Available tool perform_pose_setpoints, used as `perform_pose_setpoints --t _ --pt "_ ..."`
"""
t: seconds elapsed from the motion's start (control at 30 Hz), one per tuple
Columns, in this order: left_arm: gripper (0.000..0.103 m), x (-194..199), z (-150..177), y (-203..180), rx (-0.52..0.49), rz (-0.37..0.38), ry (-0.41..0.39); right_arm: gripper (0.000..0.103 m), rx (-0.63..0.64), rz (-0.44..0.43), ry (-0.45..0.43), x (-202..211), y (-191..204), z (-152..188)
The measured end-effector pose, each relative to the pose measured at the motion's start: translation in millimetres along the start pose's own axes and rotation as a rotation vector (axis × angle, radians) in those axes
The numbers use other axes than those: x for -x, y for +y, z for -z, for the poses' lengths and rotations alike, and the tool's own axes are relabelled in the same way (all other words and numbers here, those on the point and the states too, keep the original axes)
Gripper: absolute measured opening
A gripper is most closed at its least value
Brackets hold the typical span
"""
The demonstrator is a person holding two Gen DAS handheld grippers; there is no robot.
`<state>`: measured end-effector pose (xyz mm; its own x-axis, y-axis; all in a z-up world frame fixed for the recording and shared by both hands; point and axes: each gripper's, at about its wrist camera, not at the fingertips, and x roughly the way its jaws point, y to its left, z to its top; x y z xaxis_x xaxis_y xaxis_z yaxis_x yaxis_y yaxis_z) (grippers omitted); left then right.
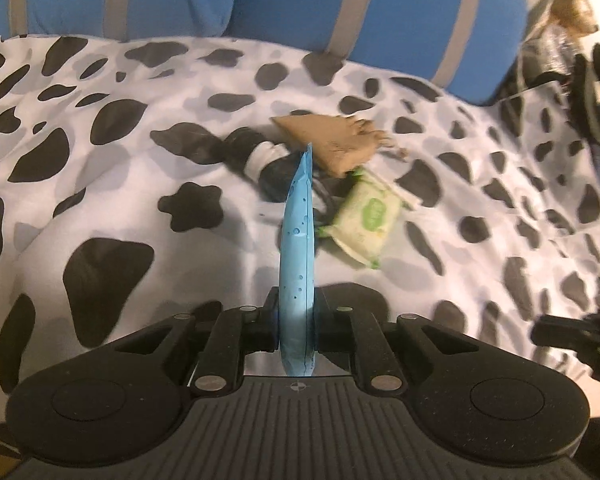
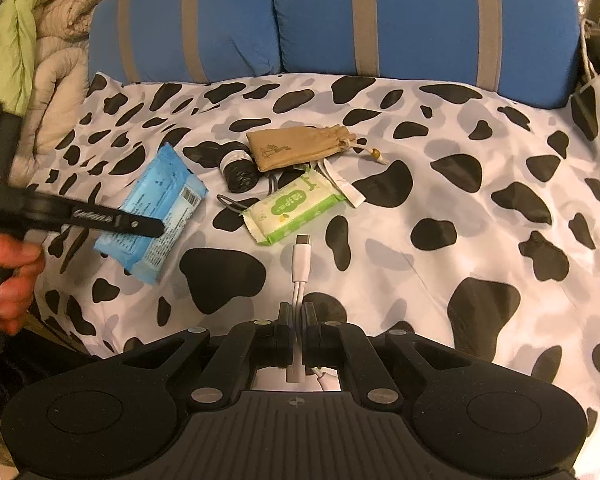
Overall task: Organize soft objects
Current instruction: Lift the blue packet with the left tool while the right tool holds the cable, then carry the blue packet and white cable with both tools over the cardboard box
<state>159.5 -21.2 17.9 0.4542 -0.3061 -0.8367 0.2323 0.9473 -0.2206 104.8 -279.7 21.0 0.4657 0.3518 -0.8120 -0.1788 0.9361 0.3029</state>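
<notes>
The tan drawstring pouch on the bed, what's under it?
The tan drawstring pouch lies on the cow-print cover, its left edge against the black roll. Dark cords emerge from beneath its lower edge beside the green wipes pack. Where they run underneath is hidden.

Your left gripper (image 1: 296, 320) and right gripper (image 2: 298, 320) are twins in matte black plastic: two round lobes either side of a ribbed grey centre plate (image 2: 298, 432), which carries a small crosshair mark at its front edge. Ahead of that plate, angled link bars run to the fingers, pinned with silver screws (image 2: 206, 395). Your hand (image 2: 10, 280) shows no sleeve.
</notes>
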Motion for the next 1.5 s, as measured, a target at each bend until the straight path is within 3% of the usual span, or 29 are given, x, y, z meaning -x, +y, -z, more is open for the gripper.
perform_pose_setpoints --t 0.23,0.53,1.1,1.37,1.4,1.47,1.5 --pt "0.014 29 26 -14 -0.01 0.088 -0.041 0.006 -0.028 -0.063 0.014 12 7 14" --pt "0.014 47 65 -25 -0.022 0.152 -0.007 0.006 -0.014 -0.101 0.097 18 30 49" --pt "0.014 58 128 -51 -0.104 0.243 0.115 0.006 -0.029 -0.06 0.237 22 58 108" --pt "0.014 56 141 -63 -0.137 0.279 0.159 0.007 -0.073 -0.018 0.287 25 60 124" --pt "0.014 55 141 -64 -0.139 0.284 0.165 0.009 -0.083 -0.015 0.295 24 58 125" --pt "0.014 53 144 -66 -0.145 0.287 0.176 0.028 -0.104 0.003 0.294 25 54 125" --pt "0.014 52 144 -68 -0.147 0.288 0.18 0.053 -0.117 0.018 0.285 26 52 125"
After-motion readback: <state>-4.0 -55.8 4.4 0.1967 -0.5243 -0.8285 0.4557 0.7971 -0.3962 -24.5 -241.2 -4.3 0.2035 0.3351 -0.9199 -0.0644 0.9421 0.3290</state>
